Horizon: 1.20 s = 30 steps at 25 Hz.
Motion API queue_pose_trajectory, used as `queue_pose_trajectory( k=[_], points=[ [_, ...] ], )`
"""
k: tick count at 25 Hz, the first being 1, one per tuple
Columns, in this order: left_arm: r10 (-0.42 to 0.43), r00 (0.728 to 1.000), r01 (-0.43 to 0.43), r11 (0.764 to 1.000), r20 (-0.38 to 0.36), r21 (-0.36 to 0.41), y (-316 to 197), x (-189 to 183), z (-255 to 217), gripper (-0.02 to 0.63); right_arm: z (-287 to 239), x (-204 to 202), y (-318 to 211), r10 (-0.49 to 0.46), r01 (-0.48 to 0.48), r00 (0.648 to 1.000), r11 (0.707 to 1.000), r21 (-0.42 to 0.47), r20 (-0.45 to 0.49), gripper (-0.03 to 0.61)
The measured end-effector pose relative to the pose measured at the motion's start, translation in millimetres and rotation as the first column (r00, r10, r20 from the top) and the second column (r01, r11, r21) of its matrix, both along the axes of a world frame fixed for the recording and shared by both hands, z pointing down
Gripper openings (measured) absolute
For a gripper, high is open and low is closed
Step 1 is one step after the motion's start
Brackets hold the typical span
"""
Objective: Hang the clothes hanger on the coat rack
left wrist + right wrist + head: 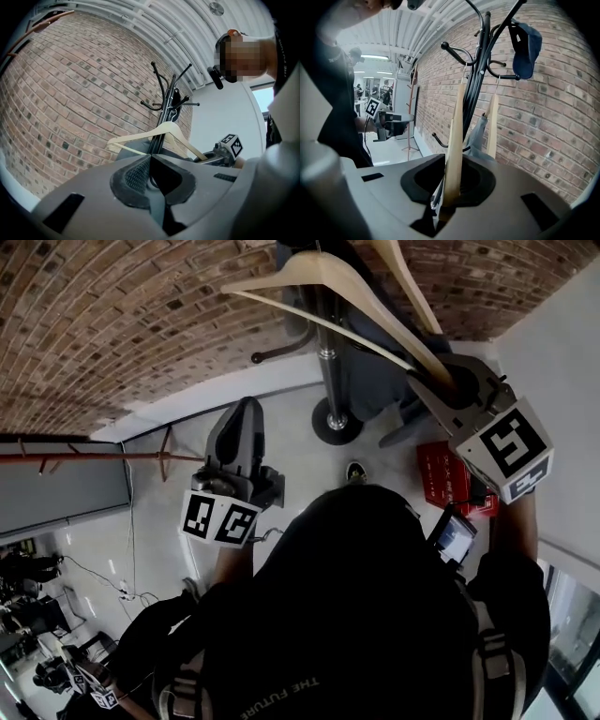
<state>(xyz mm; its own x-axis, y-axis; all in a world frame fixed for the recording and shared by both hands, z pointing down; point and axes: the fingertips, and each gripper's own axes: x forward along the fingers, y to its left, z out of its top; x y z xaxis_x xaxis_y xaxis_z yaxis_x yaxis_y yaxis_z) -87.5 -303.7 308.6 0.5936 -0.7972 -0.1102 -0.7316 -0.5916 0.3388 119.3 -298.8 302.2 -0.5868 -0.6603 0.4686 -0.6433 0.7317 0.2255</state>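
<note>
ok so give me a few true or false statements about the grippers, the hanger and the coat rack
1. The right gripper is shut on one end of the pale wooden clothes hanger. True.
2. The left gripper grips that hanger too. False: its jaws are together on nothing, away from the hanger.
3. A dark blue cap hangs on the black metal coat rack. True.
4. The rack stands before a plain white wall. False: behind it is a red brick wall.
5. The rack carries no other hanger. False: a second wooden hanger hangs from it.
</note>
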Motion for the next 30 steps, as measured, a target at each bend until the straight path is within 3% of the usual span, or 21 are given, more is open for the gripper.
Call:
queue_pose_trajectory(
  k=[7, 16, 26, 30],
  points=[
    [0.020, 1.000, -0.019, 1.000, 0.010, -0.009, -1.3, 7.3, 5.0, 0.020, -11.8, 4.5, 1.3, 0.035, -0.039, 0.997, 0.997, 0.068, 0.063, 0.106],
    [0.048, 0.999, -0.048, 0.999, 0.005, -0.009, 6.4, 17.0, 4.7, 0.020, -41.9, 18.7, 17.8, 0.078, -0.103, 0.988, 0.975, 0.195, 0.131, 0.106],
    [0.059, 0.998, -0.059, 0.998, 0.001, 0.000, 19.7, 20.2, 1.9, 0.020, -74.1, 41.9, 58.9, 0.129, -0.251, 0.934, 0.899, 0.358, 0.332, 0.103],
    [0.069, 0.998, -0.069, 0.998, 0.000, -0.004, 21.5, 23.0, 4.9, 0.020, -71.9, 47.4, 72.0, 0.133, -0.285, 0.909, 0.890, 0.356, 0.395, 0.041]
  ],
)
